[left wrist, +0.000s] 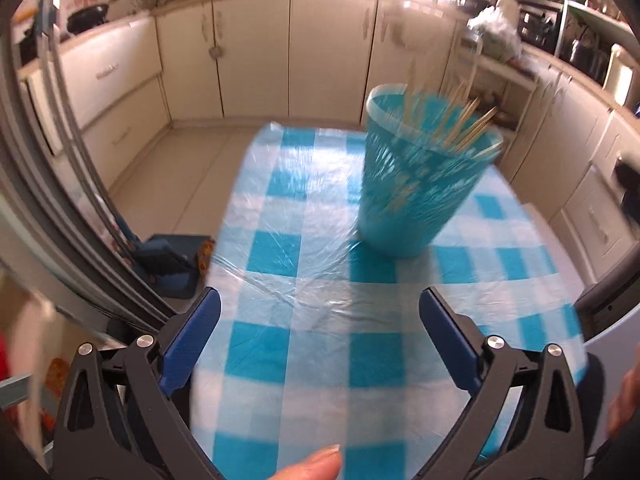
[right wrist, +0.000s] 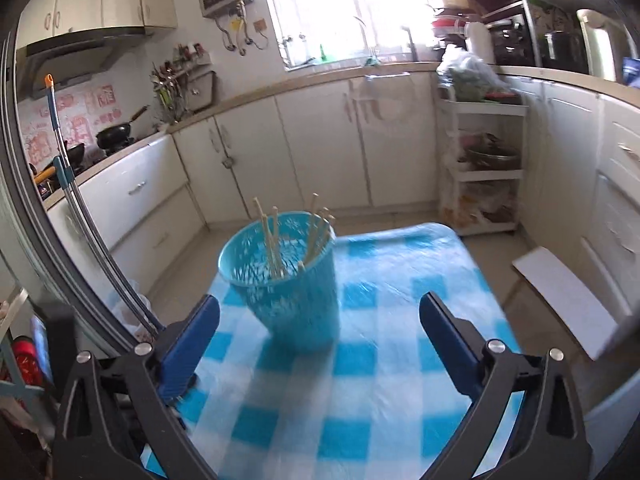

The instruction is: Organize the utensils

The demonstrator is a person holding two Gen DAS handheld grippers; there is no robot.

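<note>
Chopsticks (right wrist: 276, 240) in basket (right wrist: 296, 300) beyond both empty, wide-spread grippers.

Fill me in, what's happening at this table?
A person with a gripper in each hand is sorting chopsticks into a blue perforated holder standing on the blue-and-white checked tablecloth. Several chopsticks already stand in it. The left gripper and right gripper are both wide open with nothing between their jaws, and no loose utensils show on the cloth.
</note>
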